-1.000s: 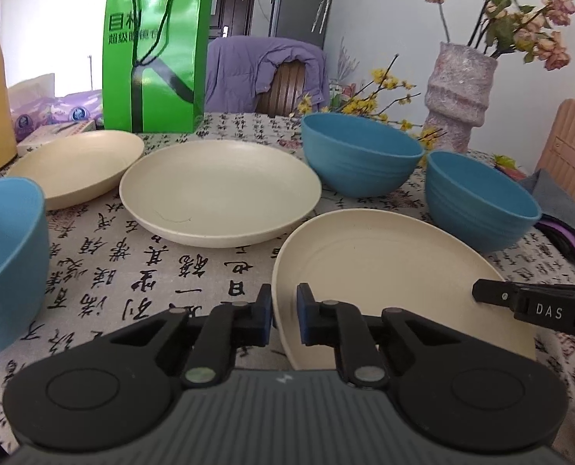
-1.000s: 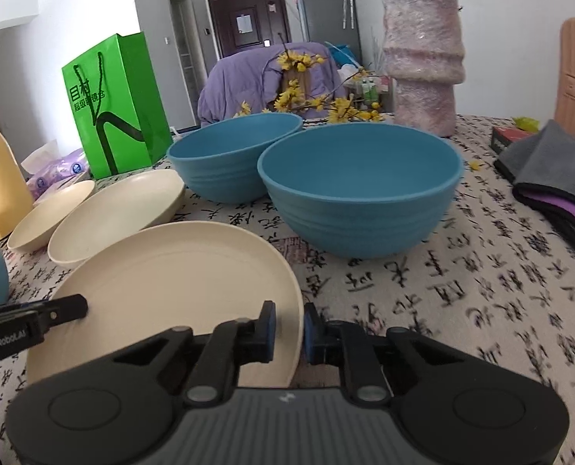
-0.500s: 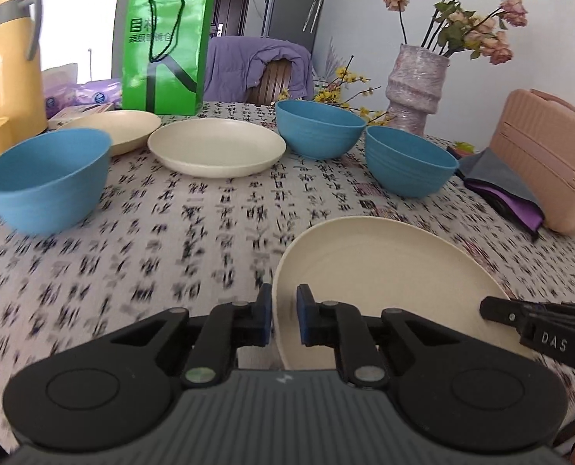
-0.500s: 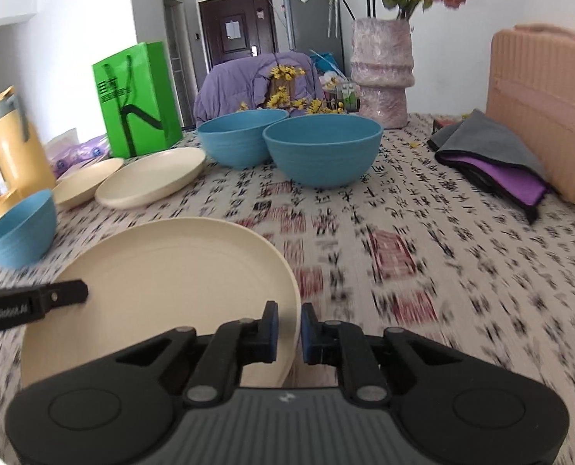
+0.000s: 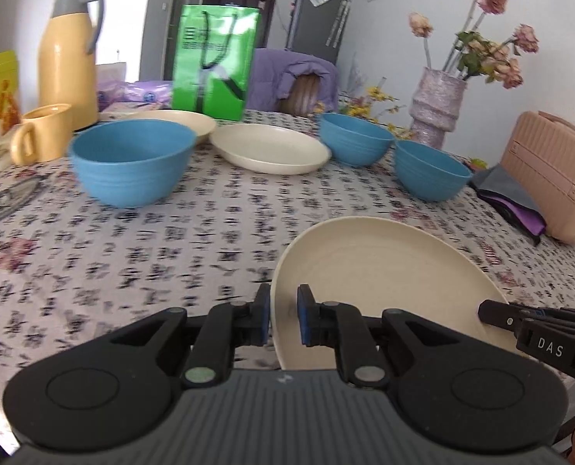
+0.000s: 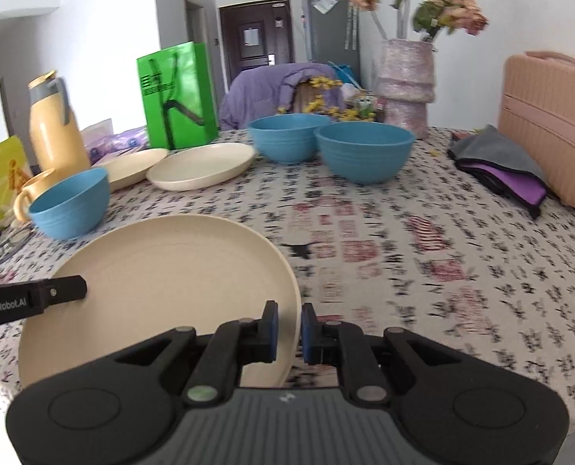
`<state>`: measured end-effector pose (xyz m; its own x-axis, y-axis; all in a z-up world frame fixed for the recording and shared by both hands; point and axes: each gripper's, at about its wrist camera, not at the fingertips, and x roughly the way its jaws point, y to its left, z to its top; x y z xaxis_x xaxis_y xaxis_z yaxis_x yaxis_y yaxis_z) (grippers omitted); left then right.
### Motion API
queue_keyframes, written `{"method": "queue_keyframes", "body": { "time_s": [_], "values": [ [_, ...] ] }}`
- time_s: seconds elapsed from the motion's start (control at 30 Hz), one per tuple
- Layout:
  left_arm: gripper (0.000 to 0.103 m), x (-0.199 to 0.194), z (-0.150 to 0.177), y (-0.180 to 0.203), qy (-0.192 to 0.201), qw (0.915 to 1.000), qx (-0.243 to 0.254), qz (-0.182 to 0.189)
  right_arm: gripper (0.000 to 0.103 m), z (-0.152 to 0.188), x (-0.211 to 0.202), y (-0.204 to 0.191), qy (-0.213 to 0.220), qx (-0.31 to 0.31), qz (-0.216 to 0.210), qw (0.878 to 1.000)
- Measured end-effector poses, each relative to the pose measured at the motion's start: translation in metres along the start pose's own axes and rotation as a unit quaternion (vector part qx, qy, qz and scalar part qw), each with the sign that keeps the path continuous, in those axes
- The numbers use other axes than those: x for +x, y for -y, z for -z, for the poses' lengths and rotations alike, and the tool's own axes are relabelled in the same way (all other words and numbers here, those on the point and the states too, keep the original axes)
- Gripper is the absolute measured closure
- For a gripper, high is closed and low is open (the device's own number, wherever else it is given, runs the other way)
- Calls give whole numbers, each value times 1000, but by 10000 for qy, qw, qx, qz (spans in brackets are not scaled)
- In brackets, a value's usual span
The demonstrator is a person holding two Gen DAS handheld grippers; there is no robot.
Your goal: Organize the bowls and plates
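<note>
The left gripper [image 5: 283,319] and right gripper [image 6: 288,333] are each clamping opposite rims of the round cream plastic plate [image 5: 380,271] (sharing its weight), carrying it level above the counter's [image 5: 132,255] near edge.

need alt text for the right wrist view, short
The right gripper is shut on the right rim of a cream plate, while the left gripper's finger reaches in at its left rim. Beyond, on the patterned tablecloth, stand three blue bowls, two more cream plates, a green bag and a vase.
</note>
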<state>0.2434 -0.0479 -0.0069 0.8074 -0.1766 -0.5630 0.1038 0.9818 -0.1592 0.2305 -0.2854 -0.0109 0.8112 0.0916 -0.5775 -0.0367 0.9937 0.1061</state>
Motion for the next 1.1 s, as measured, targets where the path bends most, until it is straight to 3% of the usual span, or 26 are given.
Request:
{"method": "queue_keyframes", "body": {
  "time_s": [0.63, 0.97, 1.1],
  "values": [
    [87, -22, -3, -155, -7, 9946, -562, -873, 91, 2, 43, -166, -204, -705, -659, 9951],
    [87, -21, -9, -192, 189, 9948, -497, -875, 89, 3, 62, -202, -305, -830, -765, 9931],
    [86, -14, -8, -195, 142, 9951, -484, -848, 82, 2, 67, -208, -250, -920, -743, 9927]
  ]
}}
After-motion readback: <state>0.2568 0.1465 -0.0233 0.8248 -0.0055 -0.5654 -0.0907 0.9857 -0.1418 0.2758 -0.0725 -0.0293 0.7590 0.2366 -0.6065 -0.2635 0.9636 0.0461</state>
